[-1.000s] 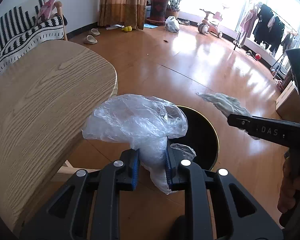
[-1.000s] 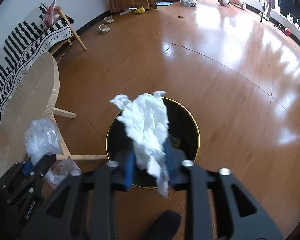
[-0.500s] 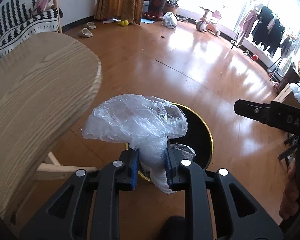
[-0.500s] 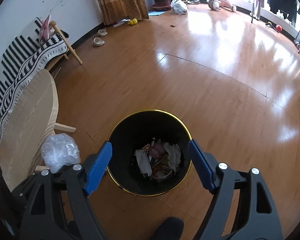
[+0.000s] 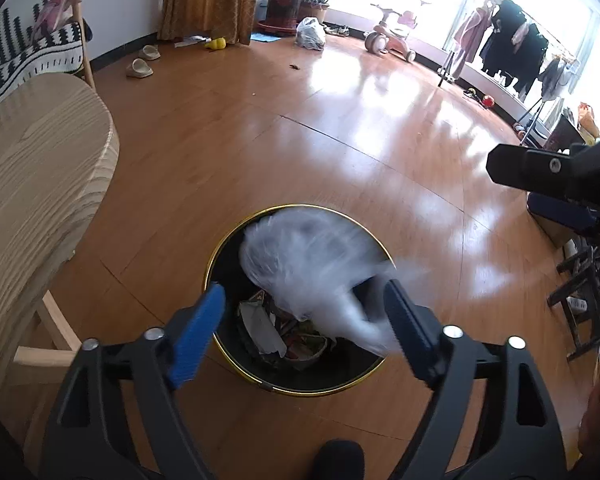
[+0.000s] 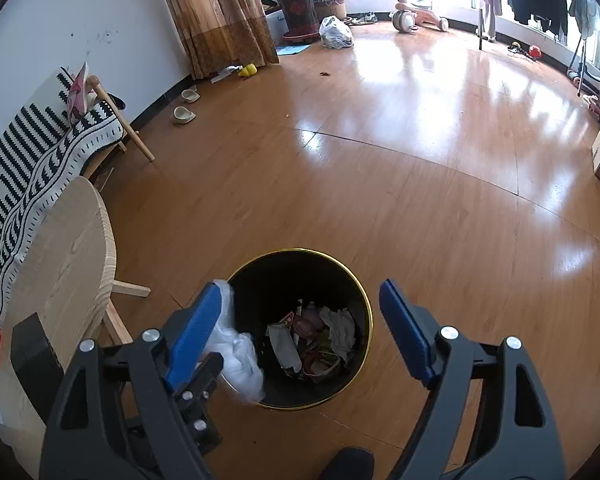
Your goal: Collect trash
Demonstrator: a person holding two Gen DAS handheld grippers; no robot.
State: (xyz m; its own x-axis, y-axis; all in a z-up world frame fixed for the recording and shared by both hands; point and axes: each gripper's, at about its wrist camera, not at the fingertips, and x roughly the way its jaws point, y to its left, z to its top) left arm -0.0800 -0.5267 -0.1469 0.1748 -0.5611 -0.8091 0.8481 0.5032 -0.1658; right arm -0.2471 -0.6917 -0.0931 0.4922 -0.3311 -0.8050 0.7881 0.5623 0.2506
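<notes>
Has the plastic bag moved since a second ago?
Yes. The plastic bag has left the opening left gripper's fingers and is dropping into the bin.

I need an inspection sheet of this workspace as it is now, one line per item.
Surface: wooden floor, glossy.
Job's things: black bin holding paper scraps; clear plastic bag, blurred, above its mouth.
Clutter: slippers, yellow toy, filled bag.
Grippers: left gripper opening, bag between the jaws; right gripper opening, nothing between.
Cables: nothing seen.
Surroundings: round table, striped sofa, tricycle, plants, clothes rack.
</notes>
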